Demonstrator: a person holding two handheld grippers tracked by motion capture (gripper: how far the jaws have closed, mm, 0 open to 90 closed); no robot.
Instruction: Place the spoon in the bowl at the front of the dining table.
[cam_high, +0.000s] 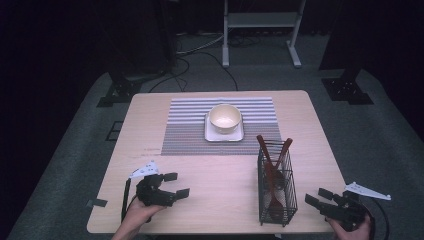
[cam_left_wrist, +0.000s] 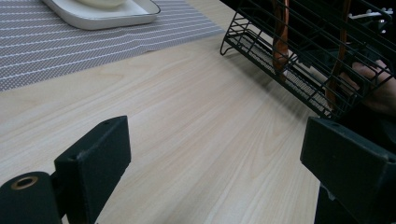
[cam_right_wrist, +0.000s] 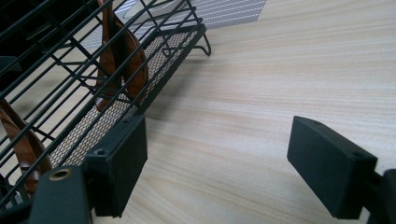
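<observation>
Both grippers rest low on the table, jaws spread and empty: left gripper (cam_high: 172, 186) well apart from the wire utensil caddy (cam_high: 276, 192); right gripper (cam_high: 318, 198) just beside it, seemingly poised for the upright wooden spoons (cam_high: 272, 162).

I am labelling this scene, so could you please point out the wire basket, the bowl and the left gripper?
wire basket (cam_high: 289, 202), high view, right side wall.
bowl (cam_high: 225, 118), high view, its inside.
left gripper (cam_high: 177, 184), high view, between fingertips.
</observation>
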